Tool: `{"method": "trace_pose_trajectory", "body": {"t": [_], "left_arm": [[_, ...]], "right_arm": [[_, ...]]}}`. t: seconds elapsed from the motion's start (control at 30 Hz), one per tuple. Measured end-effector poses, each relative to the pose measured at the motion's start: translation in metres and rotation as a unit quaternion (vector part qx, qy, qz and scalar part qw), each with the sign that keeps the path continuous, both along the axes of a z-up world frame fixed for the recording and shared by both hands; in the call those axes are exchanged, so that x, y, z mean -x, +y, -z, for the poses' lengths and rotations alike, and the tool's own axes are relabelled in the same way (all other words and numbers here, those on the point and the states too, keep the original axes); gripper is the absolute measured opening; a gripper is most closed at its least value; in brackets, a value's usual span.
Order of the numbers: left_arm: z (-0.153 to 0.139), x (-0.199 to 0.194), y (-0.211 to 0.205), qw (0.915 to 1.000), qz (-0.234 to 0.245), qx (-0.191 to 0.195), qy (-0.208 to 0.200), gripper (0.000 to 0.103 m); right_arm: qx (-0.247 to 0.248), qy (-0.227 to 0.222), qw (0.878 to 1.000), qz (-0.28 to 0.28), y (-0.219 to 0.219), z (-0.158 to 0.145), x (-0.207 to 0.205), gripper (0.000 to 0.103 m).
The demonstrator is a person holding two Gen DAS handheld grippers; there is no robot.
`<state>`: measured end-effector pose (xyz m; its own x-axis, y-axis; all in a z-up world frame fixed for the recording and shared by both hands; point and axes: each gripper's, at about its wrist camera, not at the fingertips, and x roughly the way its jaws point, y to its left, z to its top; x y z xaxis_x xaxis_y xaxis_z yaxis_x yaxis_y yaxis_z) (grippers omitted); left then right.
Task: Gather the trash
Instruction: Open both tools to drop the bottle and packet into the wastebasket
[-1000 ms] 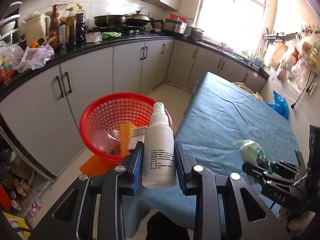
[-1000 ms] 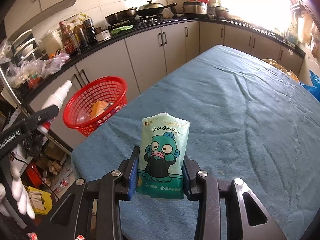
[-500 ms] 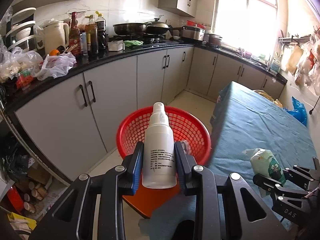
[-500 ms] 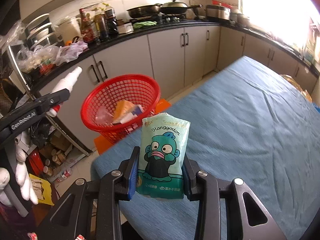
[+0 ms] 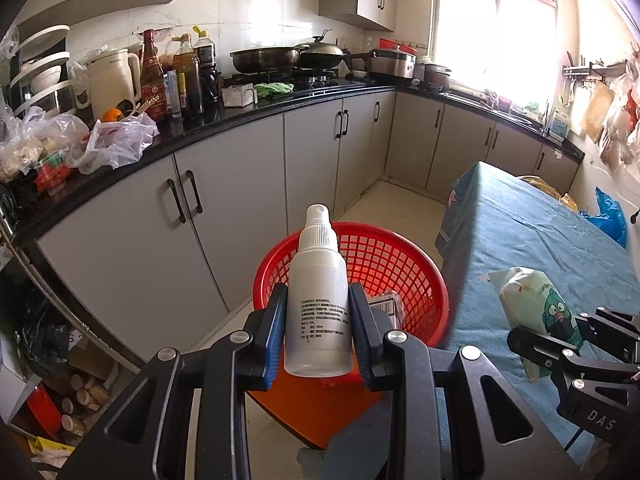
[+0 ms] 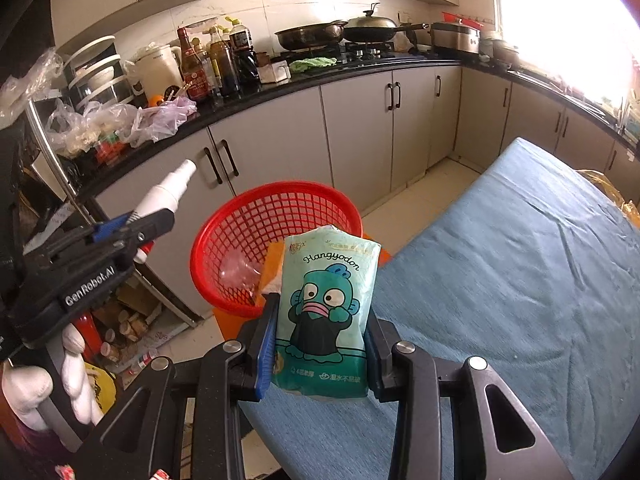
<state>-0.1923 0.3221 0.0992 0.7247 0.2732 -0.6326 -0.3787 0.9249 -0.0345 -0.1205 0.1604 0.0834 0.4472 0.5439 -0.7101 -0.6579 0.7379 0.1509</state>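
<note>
My left gripper (image 5: pixel 318 332) is shut on a white spray bottle (image 5: pixel 318 300), held upright in front of a red mesh basket (image 5: pixel 400 264) on the floor. The basket holds some wrappers. My right gripper (image 6: pixel 322 344) is shut on a green tissue pack (image 6: pixel 326 316) with a cartoon fish, held above the near corner of the blue-covered table (image 6: pixel 520 280). In the right wrist view the basket (image 6: pixel 244 232) lies just beyond the pack, and the left gripper (image 6: pixel 136 228) with the bottle (image 6: pixel 168 192) is to its left. The tissue pack also shows in the left wrist view (image 5: pixel 540 304).
Grey cabinets (image 5: pixel 240 200) under a black counter run behind the basket, cluttered with bottles (image 5: pixel 176 76), a kettle (image 5: pixel 110 76), plastic bags and pans. An orange stool (image 5: pixel 312 400) sits under the basket. Boxes and jars (image 5: pixel 72 392) crowd the floor at left.
Both grippers have swung left toward the basket. The basket has shifted from left of the bottle to behind and right of it, and sits closer in the right wrist view. Both grips are unchanged.
</note>
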Motion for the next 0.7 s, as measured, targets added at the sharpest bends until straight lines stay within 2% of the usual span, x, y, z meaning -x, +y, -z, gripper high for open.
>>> {"method": "trace_pose_trajectory", "body": {"t": [0.7], "left_arm": [[0.022, -0.042, 0.025, 0.9991, 0.015, 0.033, 0.021, 0.029]], "right_arm": [[-0.032, 0.007, 0.999, 0.005, 0.035, 0.002, -0.041, 0.039]]}}
